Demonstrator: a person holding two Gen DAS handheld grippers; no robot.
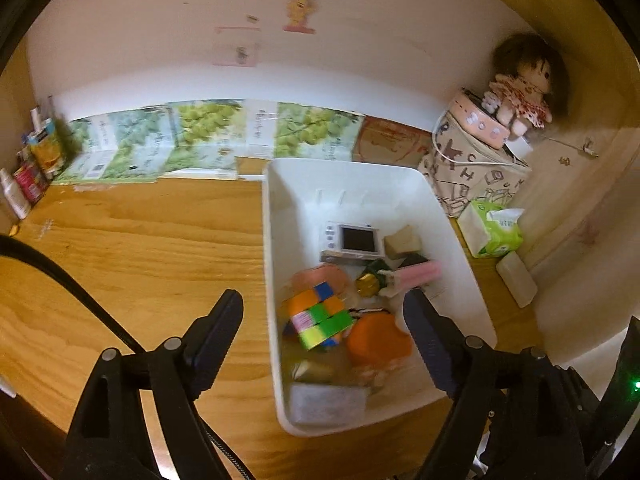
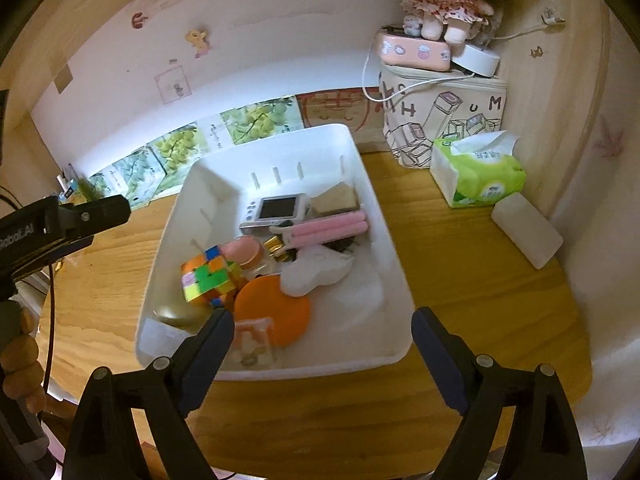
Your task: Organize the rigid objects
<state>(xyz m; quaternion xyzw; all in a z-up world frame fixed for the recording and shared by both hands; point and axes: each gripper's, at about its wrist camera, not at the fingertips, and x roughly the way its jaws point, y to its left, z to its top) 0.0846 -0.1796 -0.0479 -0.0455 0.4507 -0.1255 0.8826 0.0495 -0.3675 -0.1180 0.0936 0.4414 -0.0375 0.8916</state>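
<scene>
left wrist view: the left gripper (image 1: pixel 324 320) hangs above the near left part of the white bin (image 1: pixel 276 240), its jaws spread wide with nothing between the pads — one finger over the bare wooden counter (image 1: pixel 140 240), the other over the bin's inside. the bin sits on the counter, right of centre, and holds a jumble: a multicoloured puzzle cube (image 1: pixel 318 318) near the left wall, an orange round lid (image 1: pixel 378 340) just right of it, a small silver camera (image 1: pixel 352 240) farther back, a tan block (image 1: pixel 402 240) beside the camera, and a pink folded stick (image 1: pixel 416 274) toward the right wall. right of the bin, on the counter, a green tissue pack (image 1: pixel 494 230) and a white flat case (image 1: pixel 516 278). in the far right corner a doll (image 1: pixel 524 92) sits atop a printed bag (image 1: pixel 468 168).

right wrist view: the right gripper (image 2: pixel 322 328) is also wide open and holds nothing; it hovers over the bin's near edge (image 2: pixel 320 368), left finger above the near contents, right finger just outside the near right corner. the cube (image 2: pixel 206 276) rests left inside the bin, touching the orange lid (image 2: pixel 272 308); a white lumpy object (image 2: pixel 314 272) lies right of it, the camera (image 2: pixel 276 208) and pink stick (image 2: pixel 332 226) farther back. at the left edge, the other gripper's black body (image 2: pixel 64 224) and a hand (image 2: pixel 20 356) show.
</scene>
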